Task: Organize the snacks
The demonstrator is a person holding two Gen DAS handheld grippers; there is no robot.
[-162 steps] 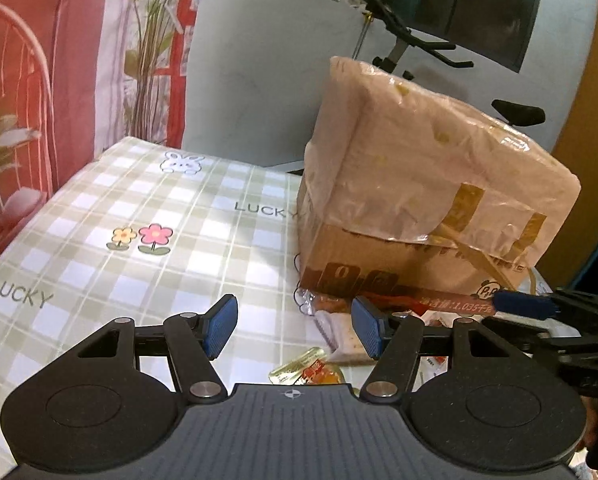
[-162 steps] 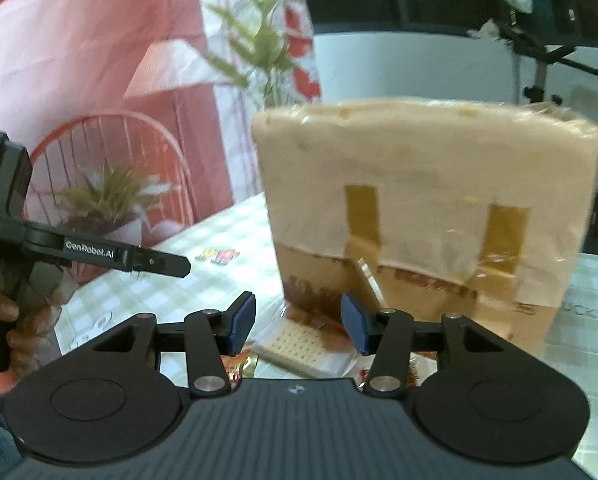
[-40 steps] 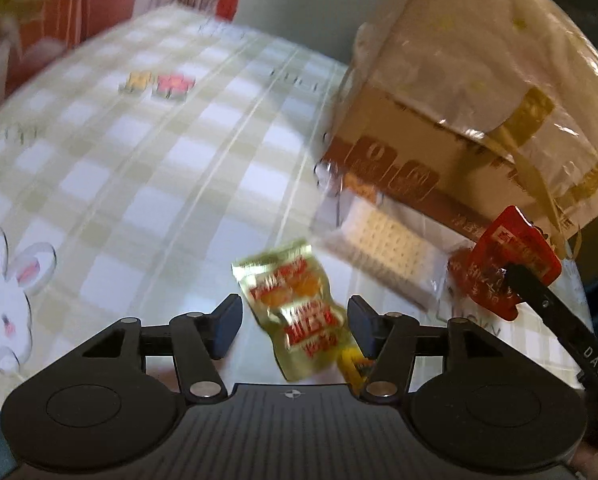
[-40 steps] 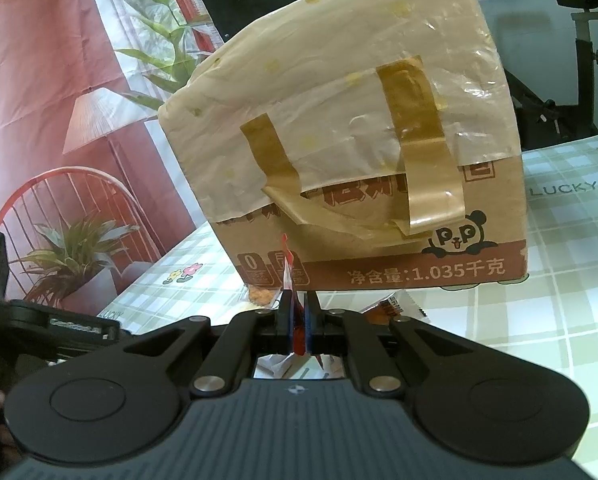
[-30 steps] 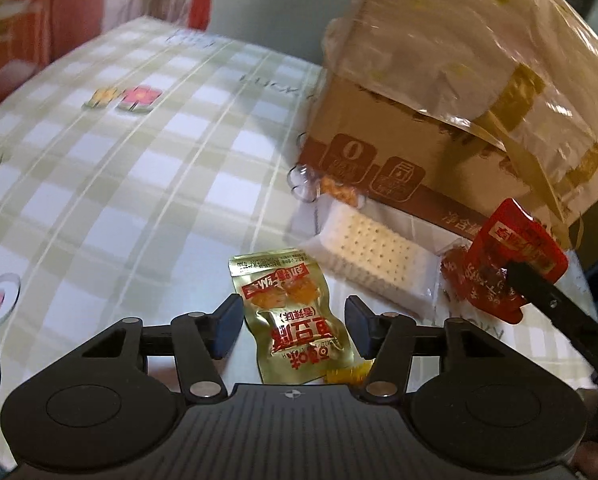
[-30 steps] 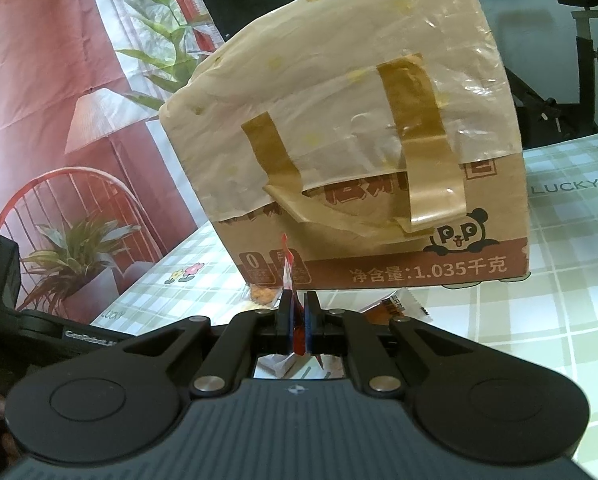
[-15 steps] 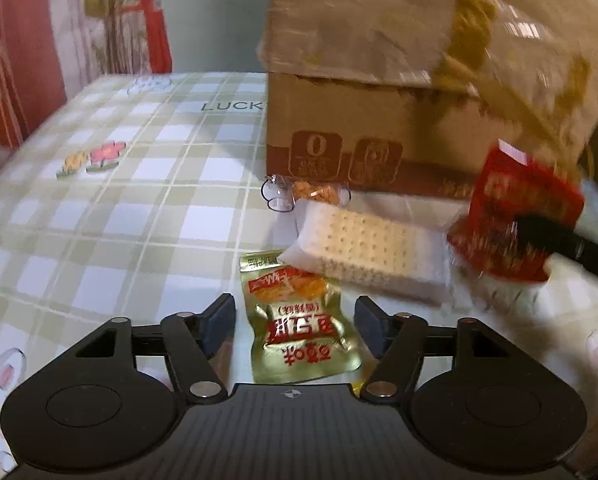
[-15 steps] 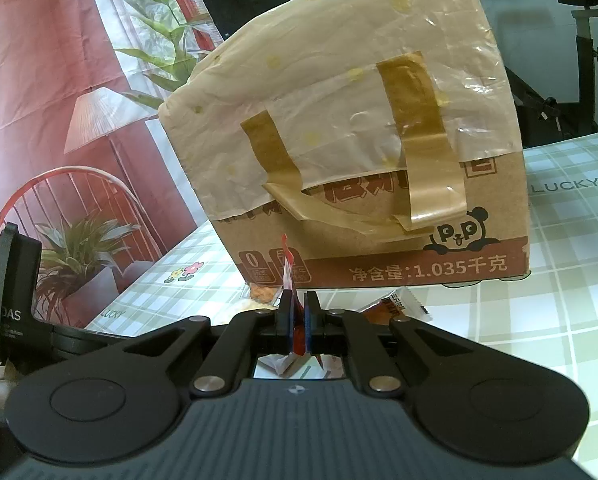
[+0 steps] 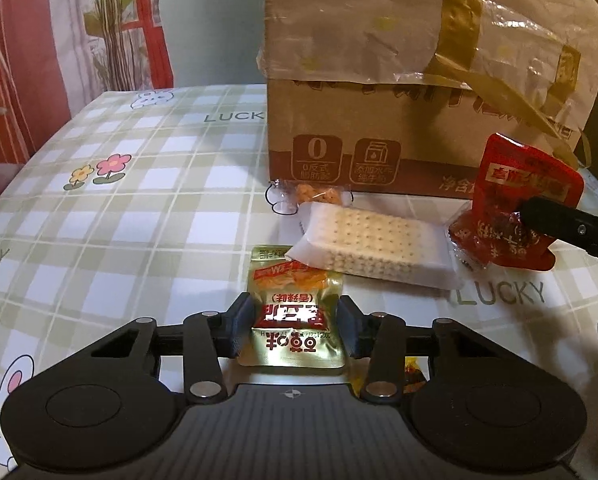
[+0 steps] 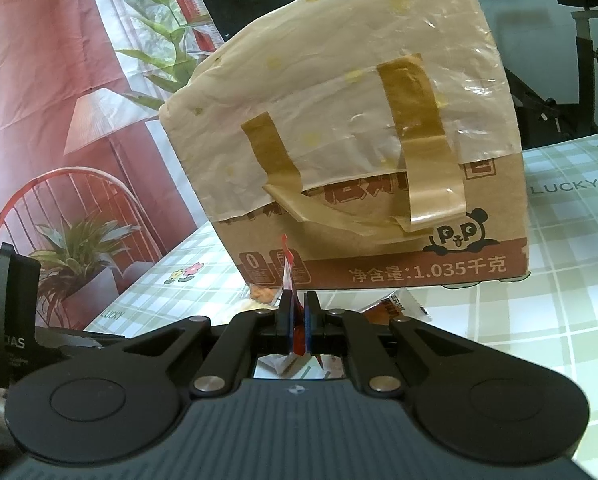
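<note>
While the left gripper (image 9: 295, 330) closes its jaws around a gold snack packet (image 9: 293, 314) lying on the checked tablecloth (image 9: 139, 216), the right gripper (image 10: 297, 330) is clamped on a red packet (image 9: 515, 208), held up just in front of the cardboard box (image 9: 419, 80). A cracker pack (image 9: 379, 250) lies between the two packets.
</note>
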